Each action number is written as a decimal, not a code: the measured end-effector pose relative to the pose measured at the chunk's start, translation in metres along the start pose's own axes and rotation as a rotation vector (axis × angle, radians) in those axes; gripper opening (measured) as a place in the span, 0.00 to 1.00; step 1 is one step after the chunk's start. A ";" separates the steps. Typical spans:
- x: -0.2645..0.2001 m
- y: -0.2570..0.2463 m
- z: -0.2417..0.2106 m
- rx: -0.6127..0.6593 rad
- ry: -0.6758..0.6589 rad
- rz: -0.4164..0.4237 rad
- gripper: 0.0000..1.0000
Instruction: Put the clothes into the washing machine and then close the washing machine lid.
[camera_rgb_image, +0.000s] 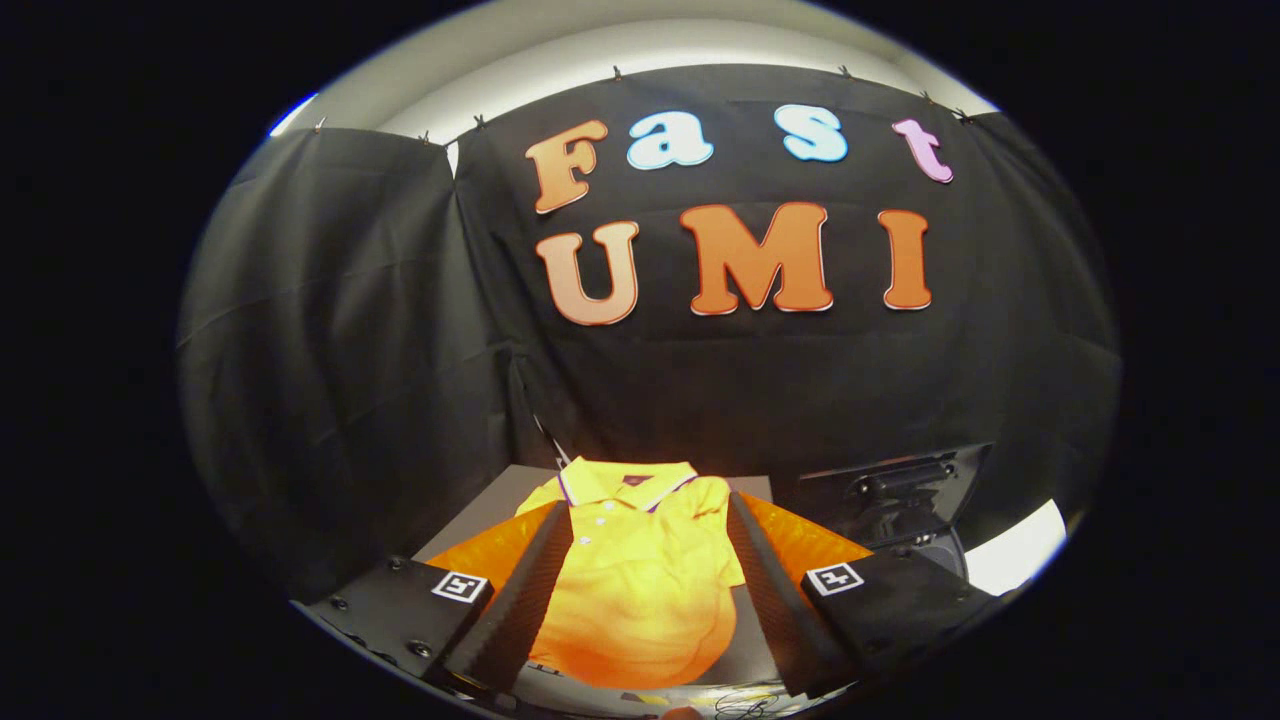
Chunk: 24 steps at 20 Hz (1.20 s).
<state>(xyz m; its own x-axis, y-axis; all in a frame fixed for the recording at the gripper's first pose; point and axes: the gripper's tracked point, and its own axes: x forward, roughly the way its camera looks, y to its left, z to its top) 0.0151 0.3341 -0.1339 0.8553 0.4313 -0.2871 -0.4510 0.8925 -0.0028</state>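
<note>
One garment is all we have to deal with here: a yellow polo shirt (640, 580) lying flat on the grey table (480, 520), collar away from us and hem toward us. Going from left to right, we see the left finger, then the shirt in the wide gap, then the right finger; the gripper (640, 640) is spread open and hovers over the cloth, pinching nothing. Whether the fingers touch the fabric we cannot tell. Further right, beyond the right finger, stands the dark washing machine (900, 500), its lid apparently raised, though that part is dim.

We judge the shirt light, soft and floppy: it will sag, trail and fold once lifted, and it will not slip much on ridged pads. A pinch on a flat single layer may miss, so we would take hold at a bunched fold in the middle of the body, gathering both layers, so less cloth hangs and drags.
</note>
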 end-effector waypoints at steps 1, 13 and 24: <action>0.007 0.007 -0.006 0.001 0.017 0.004 1.00; 0.081 0.045 -0.074 -0.047 0.170 -0.002 1.00; 0.106 0.048 -0.112 -0.023 0.263 0.009 1.00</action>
<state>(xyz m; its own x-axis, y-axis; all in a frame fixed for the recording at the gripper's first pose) 0.0552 0.4081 -0.2721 0.7570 0.3876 -0.5261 -0.4664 0.8843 -0.0196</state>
